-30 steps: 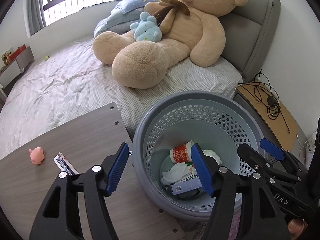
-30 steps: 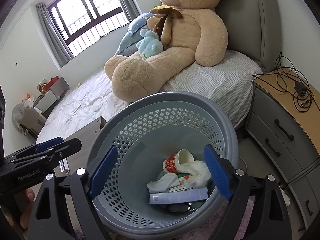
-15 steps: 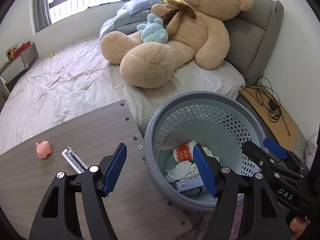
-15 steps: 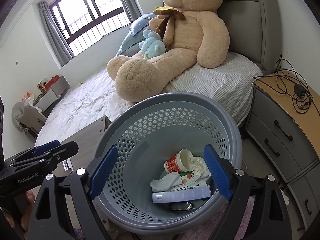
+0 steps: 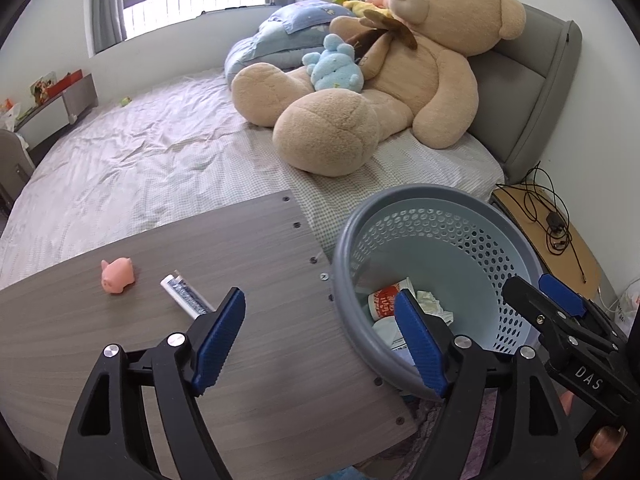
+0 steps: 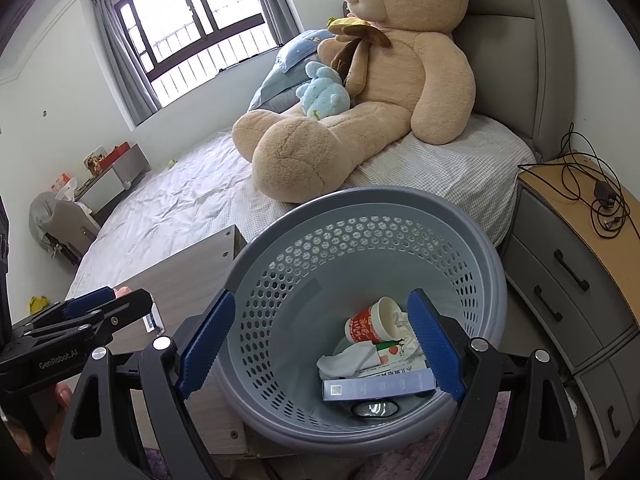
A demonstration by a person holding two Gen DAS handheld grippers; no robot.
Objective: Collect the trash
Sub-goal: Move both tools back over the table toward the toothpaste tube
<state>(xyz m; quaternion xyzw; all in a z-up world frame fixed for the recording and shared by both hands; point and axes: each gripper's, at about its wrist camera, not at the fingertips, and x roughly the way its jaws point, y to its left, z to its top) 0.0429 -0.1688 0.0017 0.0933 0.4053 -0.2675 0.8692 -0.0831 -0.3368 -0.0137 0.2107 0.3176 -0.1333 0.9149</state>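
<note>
Left tongs (image 5: 320, 332) spread, empty, above grey wood-grain table (image 5: 260, 240); flattened white-and-dark tube wrapper (image 5: 186, 295) just beyond left finger, near end hidden. Right tongs (image 6: 318, 342) spread over grey perforated plastic basket (image 6: 360, 212).

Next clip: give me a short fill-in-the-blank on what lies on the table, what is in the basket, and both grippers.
1. The pink toy on the wooden table is shaped like a ____.
2. The red-and-white paper cup lies inside the grey ____.
3. Both the left gripper and the right gripper are ____ and hold nothing.
4. The squeezed tube lies on the ____.

Missing words: pig; basket; open; table
</note>
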